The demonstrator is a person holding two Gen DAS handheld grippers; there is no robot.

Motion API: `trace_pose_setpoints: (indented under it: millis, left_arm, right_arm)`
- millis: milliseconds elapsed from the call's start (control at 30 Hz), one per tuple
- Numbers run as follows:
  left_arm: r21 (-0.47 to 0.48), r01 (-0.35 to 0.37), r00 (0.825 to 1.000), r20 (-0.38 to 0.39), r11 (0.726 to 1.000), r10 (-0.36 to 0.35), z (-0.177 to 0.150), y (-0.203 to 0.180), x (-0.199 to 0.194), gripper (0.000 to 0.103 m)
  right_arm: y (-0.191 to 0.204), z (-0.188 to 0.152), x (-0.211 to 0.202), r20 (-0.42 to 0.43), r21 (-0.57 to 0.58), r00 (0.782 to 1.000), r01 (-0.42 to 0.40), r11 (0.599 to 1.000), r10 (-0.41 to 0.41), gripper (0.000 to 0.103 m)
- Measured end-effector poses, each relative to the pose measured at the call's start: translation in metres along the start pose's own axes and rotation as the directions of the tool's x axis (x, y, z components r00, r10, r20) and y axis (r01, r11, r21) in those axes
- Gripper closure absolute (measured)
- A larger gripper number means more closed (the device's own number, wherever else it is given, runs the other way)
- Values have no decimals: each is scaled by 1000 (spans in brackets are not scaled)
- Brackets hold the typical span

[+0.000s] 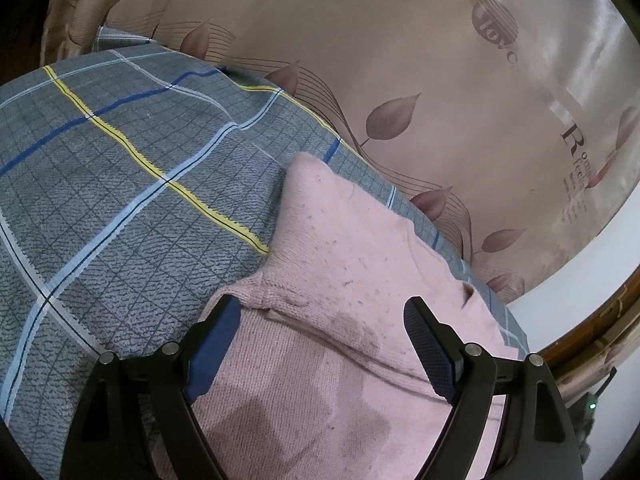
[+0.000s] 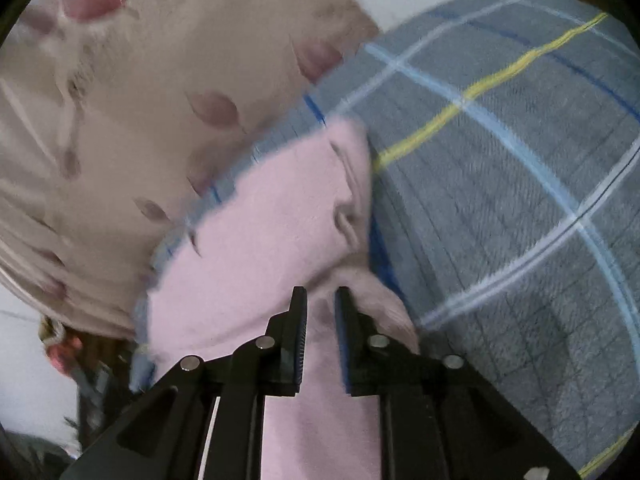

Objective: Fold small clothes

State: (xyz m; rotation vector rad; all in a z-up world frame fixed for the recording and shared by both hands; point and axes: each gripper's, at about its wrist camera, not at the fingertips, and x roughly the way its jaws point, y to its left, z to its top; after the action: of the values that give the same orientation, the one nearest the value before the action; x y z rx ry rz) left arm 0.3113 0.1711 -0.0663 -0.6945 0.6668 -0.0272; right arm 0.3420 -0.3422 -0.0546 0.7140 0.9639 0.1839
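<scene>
1. Pink knitted garment (image 1: 340,280), a small soft sweater-like piece, lies on a grey checked cloth with blue, white and yellow stripes (image 1: 120,168), which in turn covers a beige satin bedspread printed with brown leaves (image 1: 400,60).
2. Left gripper (image 1: 322,336) hovers over the garment with its jaws spread wide; nothing sits between the pads, and the knit lies flat beneath them.
3. Right gripper (image 2: 321,320) has its jaws drawn narrow, and a raised ridge of the pink knit passes between them; it appears to be pinched, though motion blur makes the contact hard to confirm.
4. Judging from this, a fold is in hand: one side is being gripped while the other is not yet taken. The next move likely calls for the left jaws to close on an edge so both sides can travel together.
5. Only the left view shows seams and a faint darker patch on the knit; only the right view shows the bunched fold and a dark wooden edge (image 2: 100,380) below the bedspread.
</scene>
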Motion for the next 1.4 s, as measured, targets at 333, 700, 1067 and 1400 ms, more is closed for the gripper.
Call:
trace_pose_setpoints:
  millis: [333,700,1067,1400]
  left_arm:
    - [172,-6,1000,-5,985,7,-35,-22,-73,19]
    - [229,37,974,-225,973,16,-82,29,-161,19]
    - [201,153,944,-319,967,-83,-105,32,-164,44]
    - [98,182,929,-343,978,-139,-98,58,-165,77]
  right_arm:
    - [18,-68,-83,33,-186,999,15,982,-9,61]
    - [-11,-153,-144,14,-279,995,100,955,-100,43]
    - [-17,-168,-140,-28,-226,998,-60,972,55,45]
    - [-43,-167,-127,-132,-75,965,-237,969,226,94]
